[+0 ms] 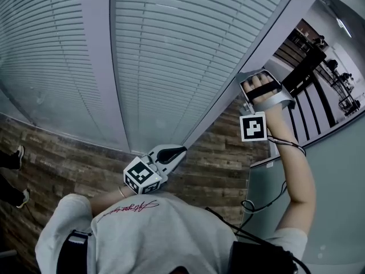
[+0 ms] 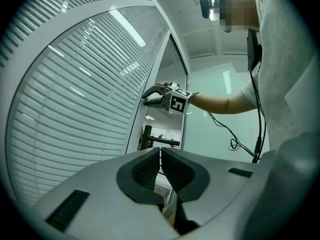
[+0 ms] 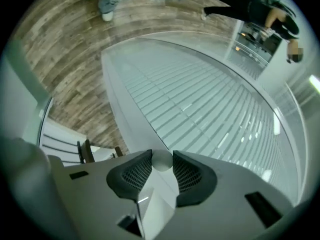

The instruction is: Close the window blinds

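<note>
The window blinds (image 1: 171, 50) hang in two panels of pale horizontal slats, split by a grey upright bar (image 1: 105, 67) and bordered on the right by a broad grey frame post (image 1: 251, 50). In the right gripper view the slats (image 3: 210, 119) fan away to the right of that post (image 3: 130, 124).

The right tool (image 1: 244, 80) is raised at the end of the person's outstretched arm, and its tips are against the frame post at the right edge of the blinds. Its own view shows the right tool (image 3: 161, 170) pinching a small round pale knob (image 3: 161, 161). The knob sits between the two ribbed pads (image 3: 137, 173), which touch it on both sides. The knob lies on the post, just beside the slats. The left gripper view also shows this tool (image 2: 146, 96) meeting the frame.

The left tool (image 1: 181, 150) is lower down, close to the person's chest. It points toward the base of the frame post and is apart from the slats. In its own view the left tool (image 2: 160, 165) has its pads pressed together with nothing between them, and the blinds (image 2: 75, 99) spread to its left.

Below the window is a wood-plank floor (image 1: 68, 164).
</note>
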`<control>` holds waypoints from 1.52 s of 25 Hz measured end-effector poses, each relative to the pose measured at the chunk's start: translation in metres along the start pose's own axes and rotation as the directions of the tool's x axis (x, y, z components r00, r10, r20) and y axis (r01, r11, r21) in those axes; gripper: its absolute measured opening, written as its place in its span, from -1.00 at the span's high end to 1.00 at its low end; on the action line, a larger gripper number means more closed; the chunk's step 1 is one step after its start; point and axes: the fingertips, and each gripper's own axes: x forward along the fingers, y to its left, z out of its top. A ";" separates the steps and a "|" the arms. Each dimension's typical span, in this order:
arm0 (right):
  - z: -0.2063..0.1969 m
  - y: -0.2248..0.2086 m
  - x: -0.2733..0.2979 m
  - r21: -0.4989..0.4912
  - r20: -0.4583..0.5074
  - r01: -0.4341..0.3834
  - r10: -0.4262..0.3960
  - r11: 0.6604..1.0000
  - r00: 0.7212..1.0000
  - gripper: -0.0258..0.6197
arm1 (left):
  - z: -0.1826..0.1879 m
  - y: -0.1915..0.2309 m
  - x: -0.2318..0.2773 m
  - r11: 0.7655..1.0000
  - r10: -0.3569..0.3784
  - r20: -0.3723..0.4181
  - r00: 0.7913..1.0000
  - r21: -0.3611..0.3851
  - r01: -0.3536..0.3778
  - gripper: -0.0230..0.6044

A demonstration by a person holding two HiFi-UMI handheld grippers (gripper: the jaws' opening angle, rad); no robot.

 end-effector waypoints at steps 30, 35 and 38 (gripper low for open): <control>0.078 0.034 -0.264 0.806 -0.257 -0.017 -0.375 -0.592 0.891 0.82 | 0.024 -0.098 -0.046 0.991 0.136 0.100 0.986 0.006 -0.137 0.86; 0.104 0.050 -0.305 0.797 -0.190 -0.064 -0.350 -0.601 0.917 0.83 | 0.024 -0.143 -0.063 0.988 0.154 0.103 0.983 0.005 -0.155 0.86; 0.118 0.055 -0.327 0.763 -0.162 -0.111 -0.355 -0.637 0.921 0.83 | 0.023 -0.162 -0.074 0.985 0.174 0.095 0.980 -0.005 -0.175 0.86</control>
